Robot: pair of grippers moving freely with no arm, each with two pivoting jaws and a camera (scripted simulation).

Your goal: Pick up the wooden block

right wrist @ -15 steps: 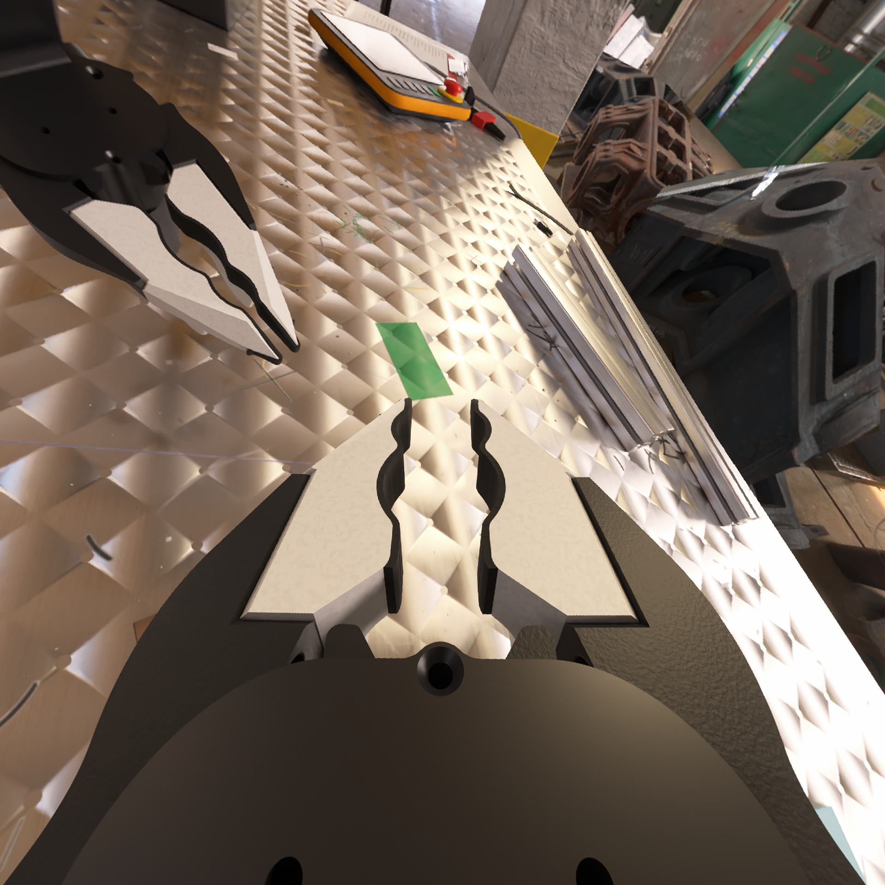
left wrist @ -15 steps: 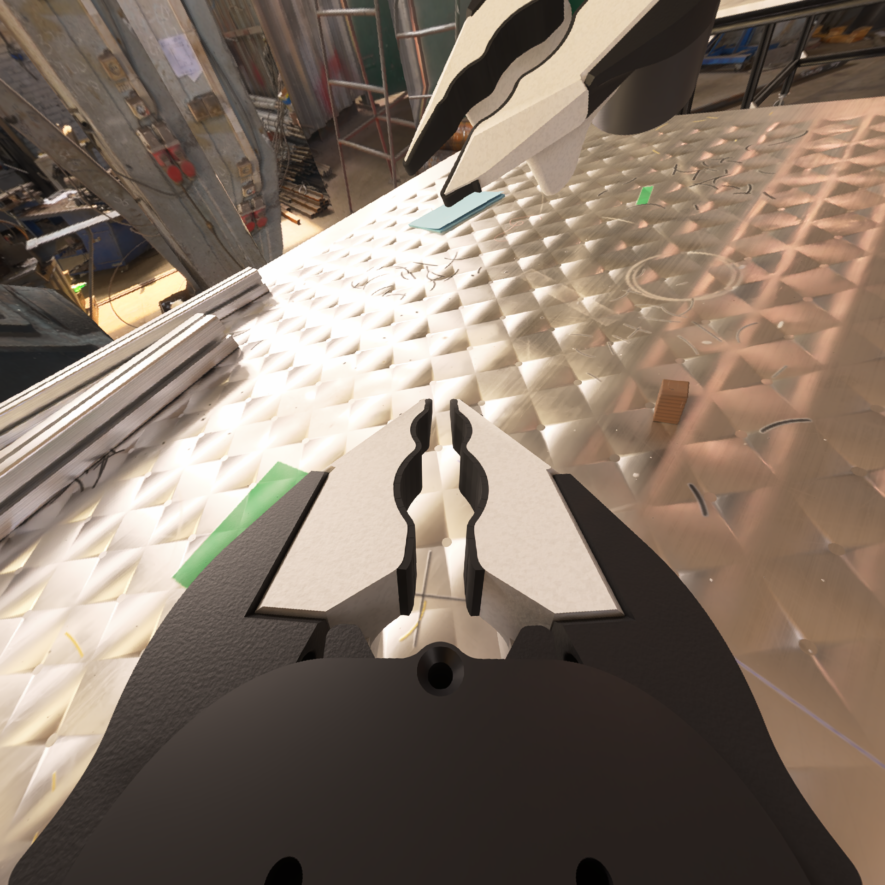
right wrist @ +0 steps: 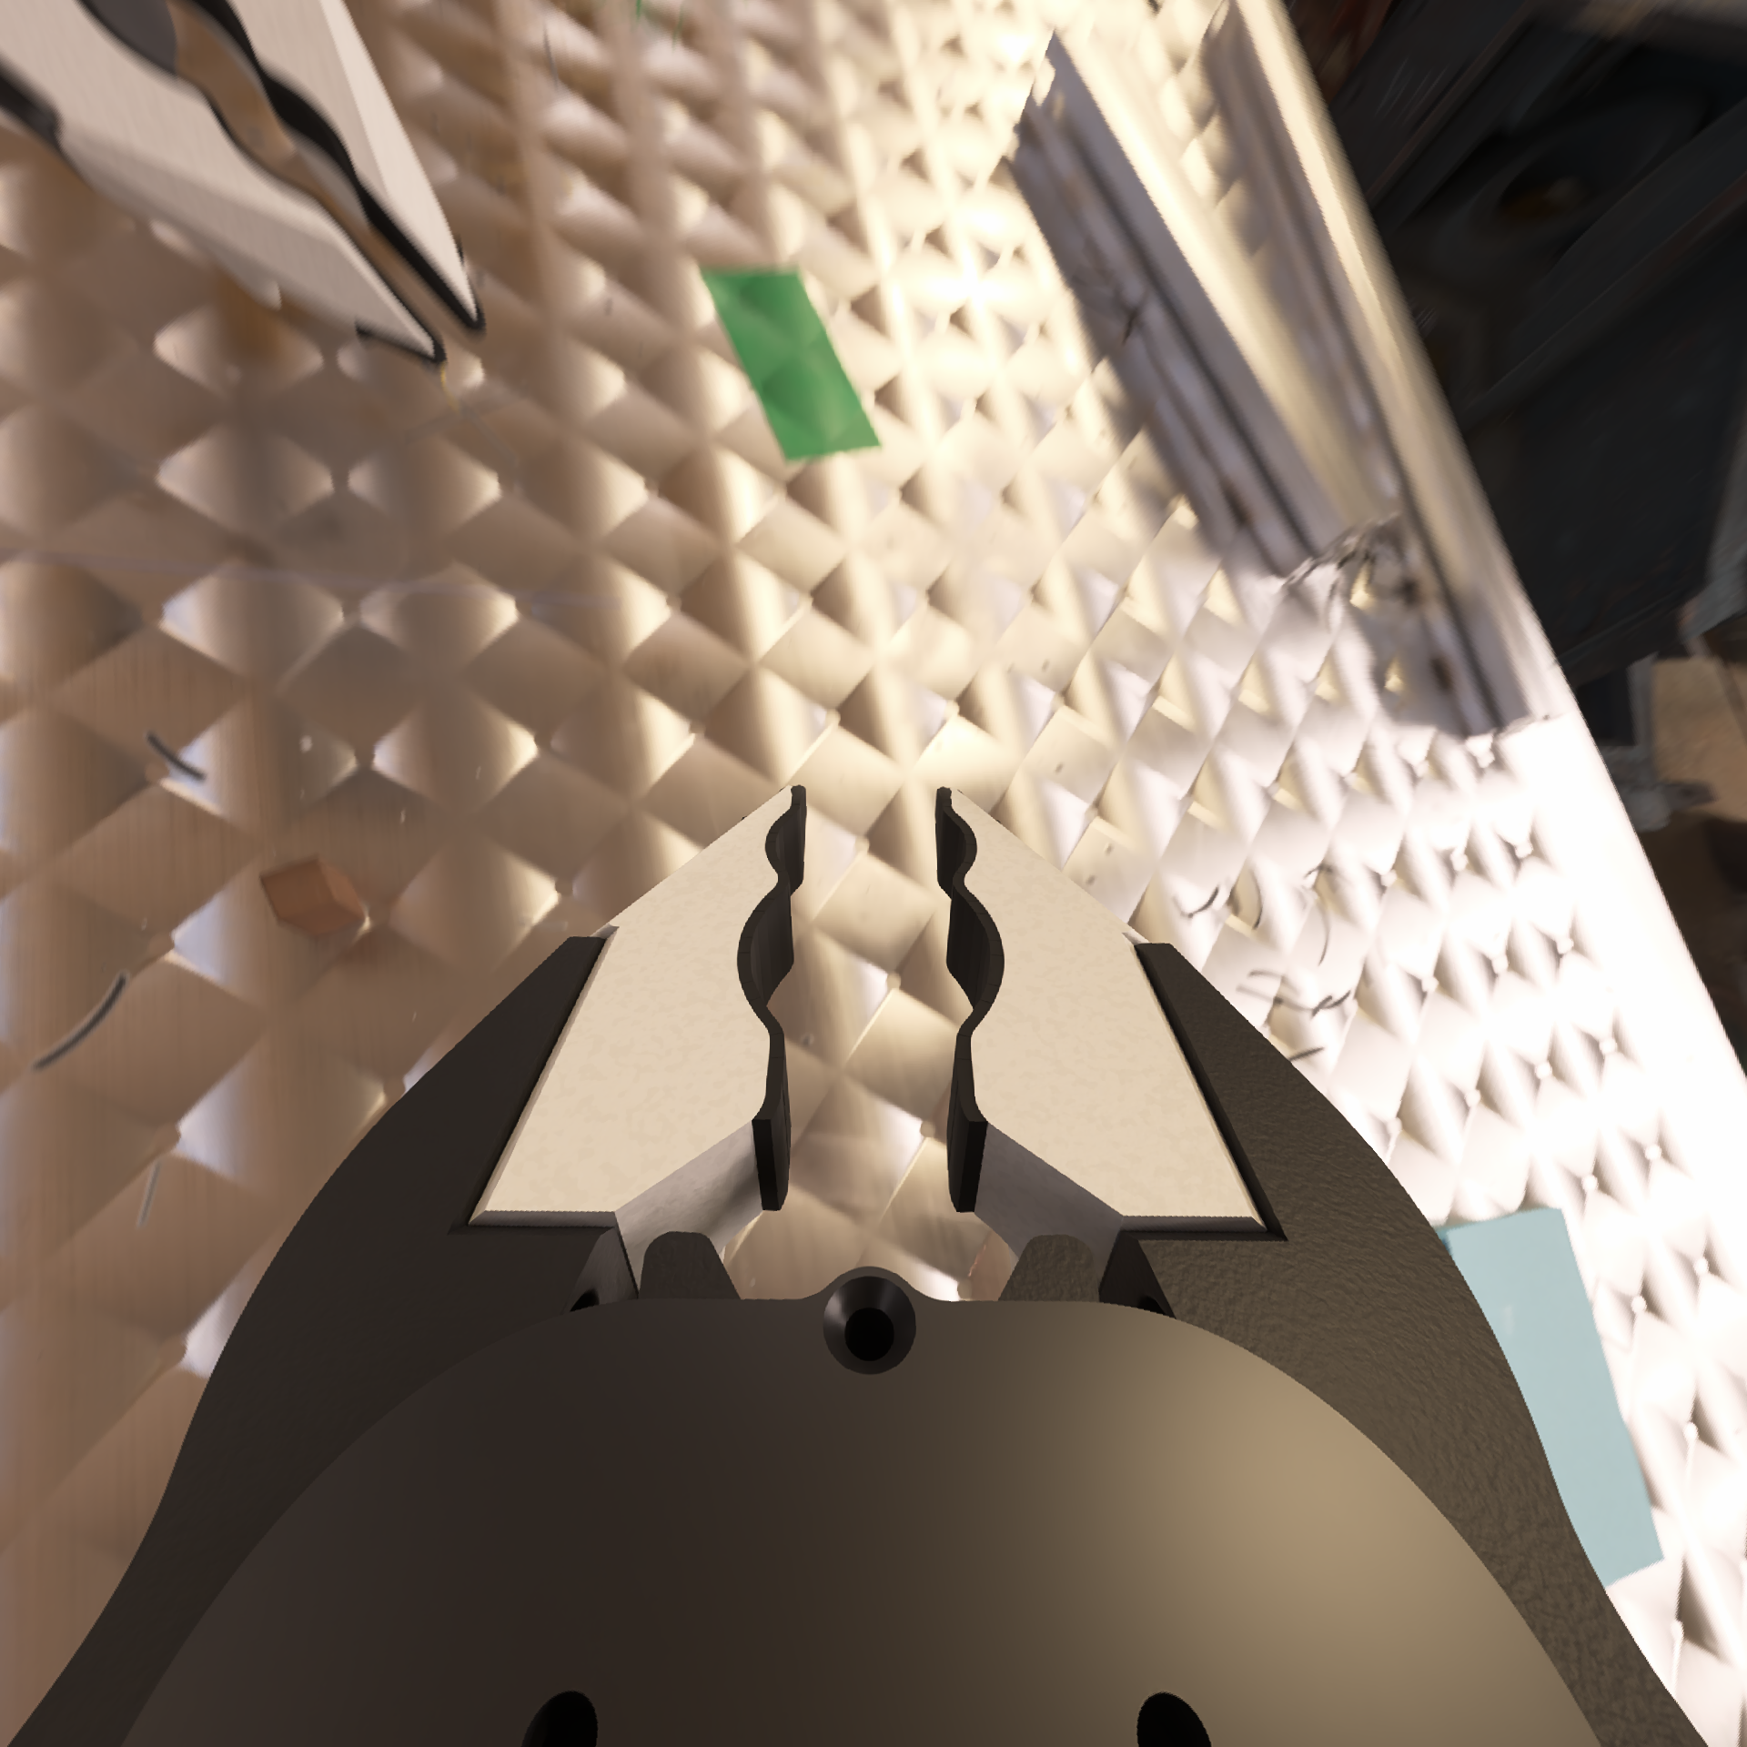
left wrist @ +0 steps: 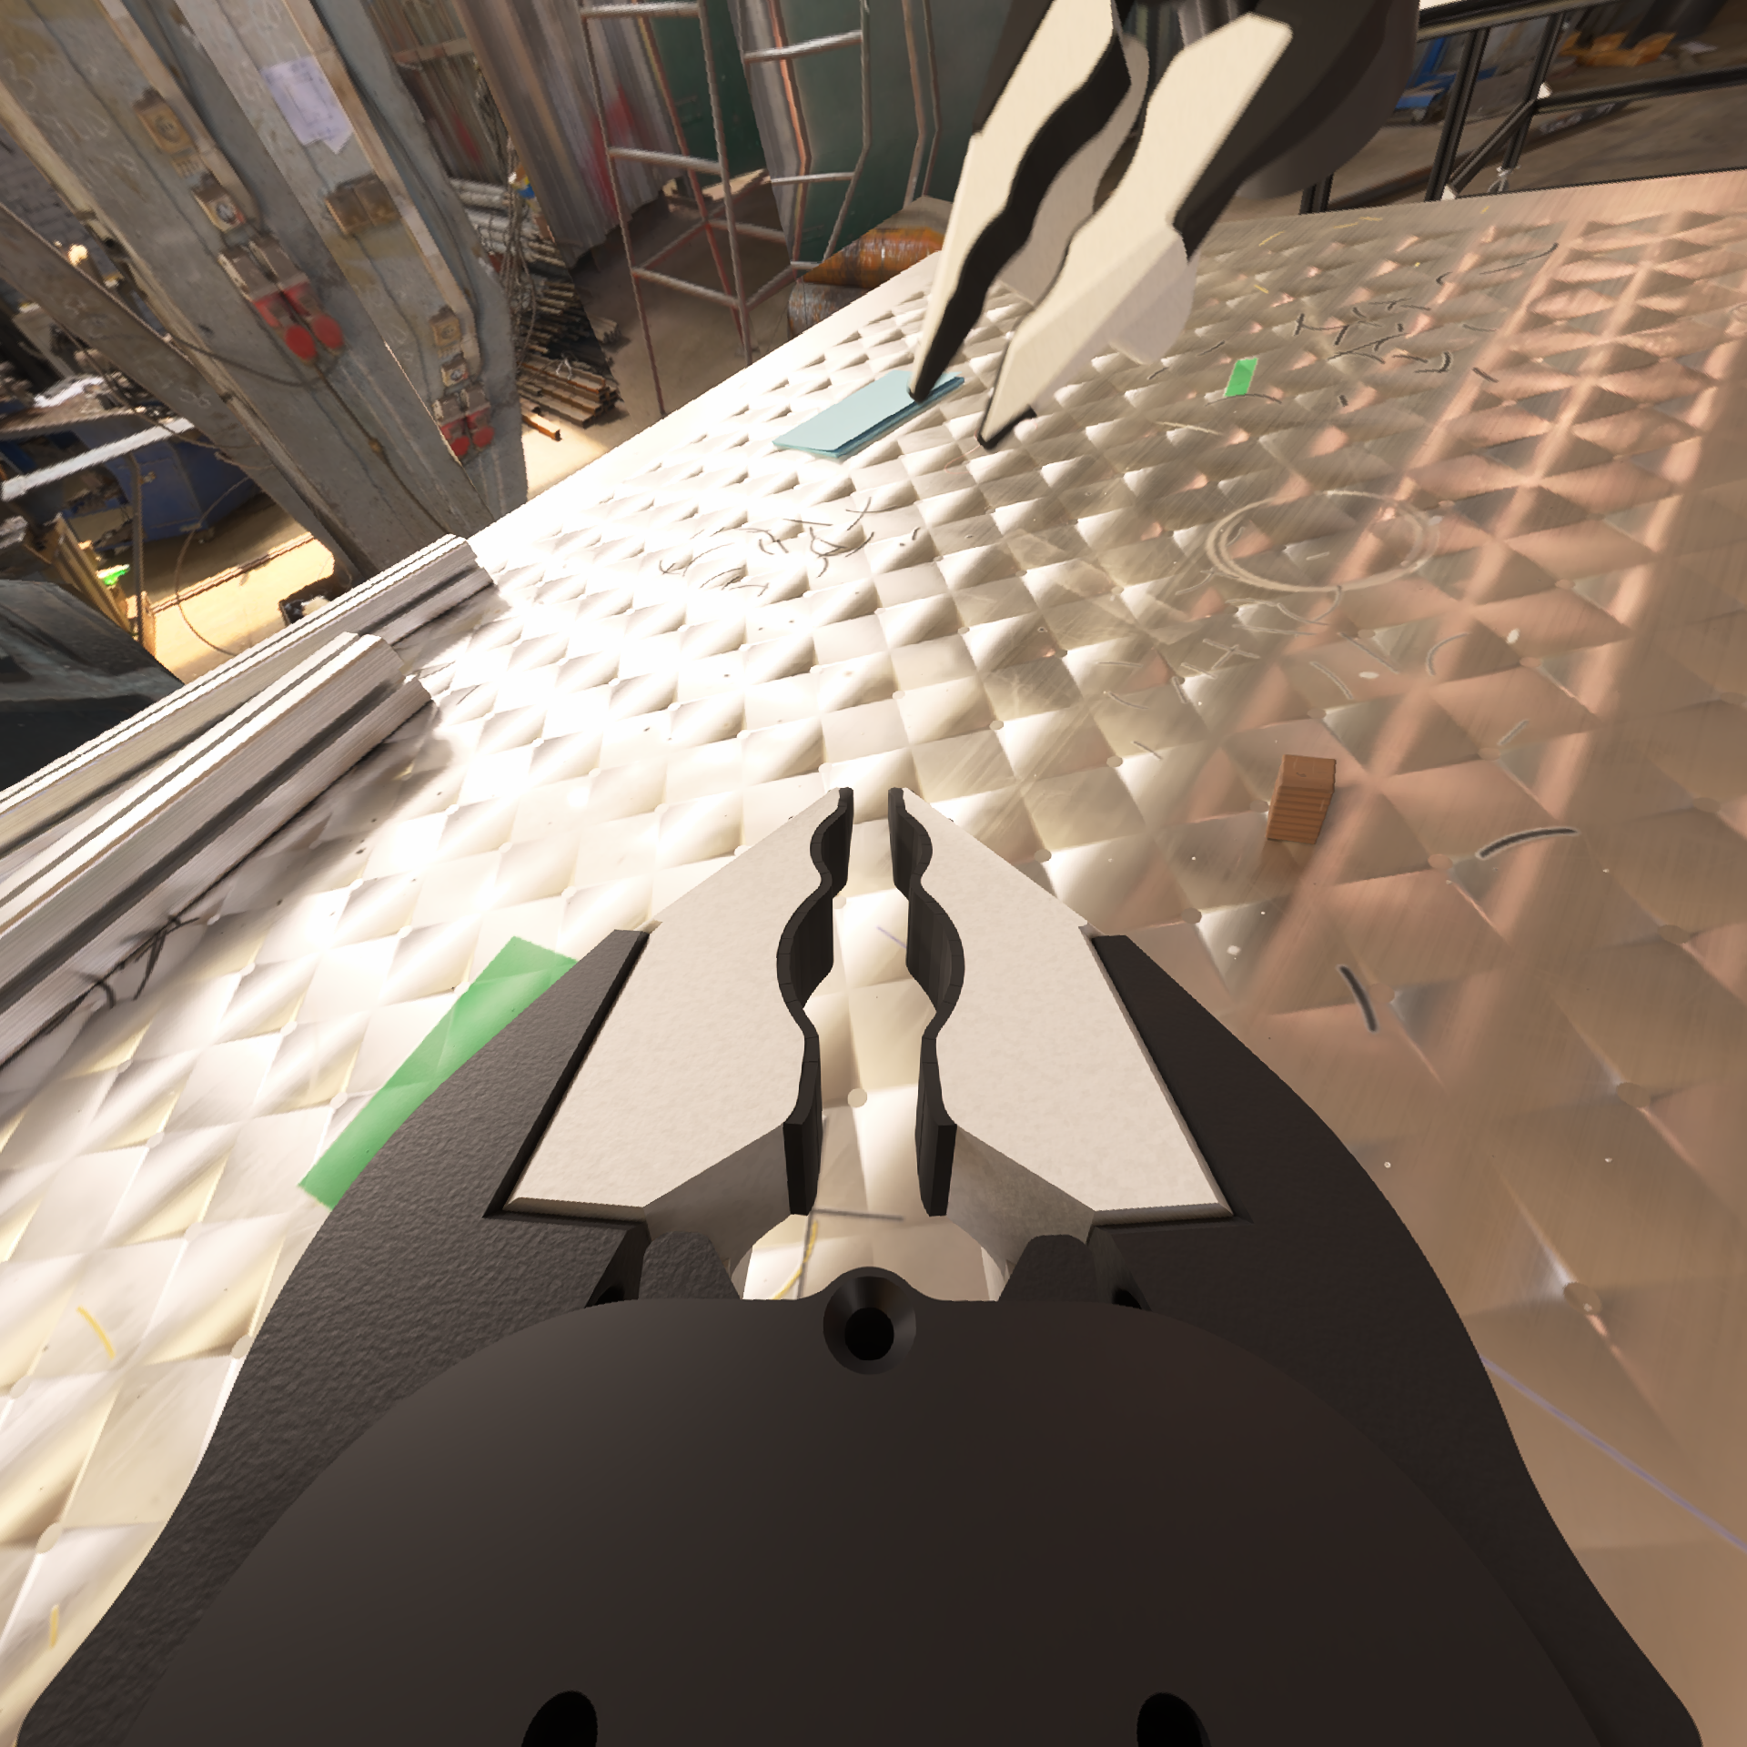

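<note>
The wooden block (left wrist: 1303, 799) is a small light-brown cube on the embossed metal table (left wrist: 1040, 662), ahead and to the right of my left gripper (left wrist: 870, 804). The left gripper stands a narrow gap open, is empty, and hovers over the table. The block also shows in the right wrist view (right wrist: 312, 896), left of my right gripper (right wrist: 870, 804), which is open wider, empty, and points down at the table. The right gripper shows far off in the left wrist view (left wrist: 964, 411). The left gripper shows at the top left of the right wrist view (right wrist: 452, 336).
A green patch (left wrist: 444, 1068) (right wrist: 789, 364) and a light blue card (left wrist: 865, 413) (right wrist: 1550, 1399) lie flat on the table. Aluminium profiles (left wrist: 189, 756) (right wrist: 1229, 331) lie along the table's edge. Dark wire scraps are scattered about.
The right gripper has tipped down toward the table and opened wider; the block has come into its view. The left gripper has barely moved.
</note>
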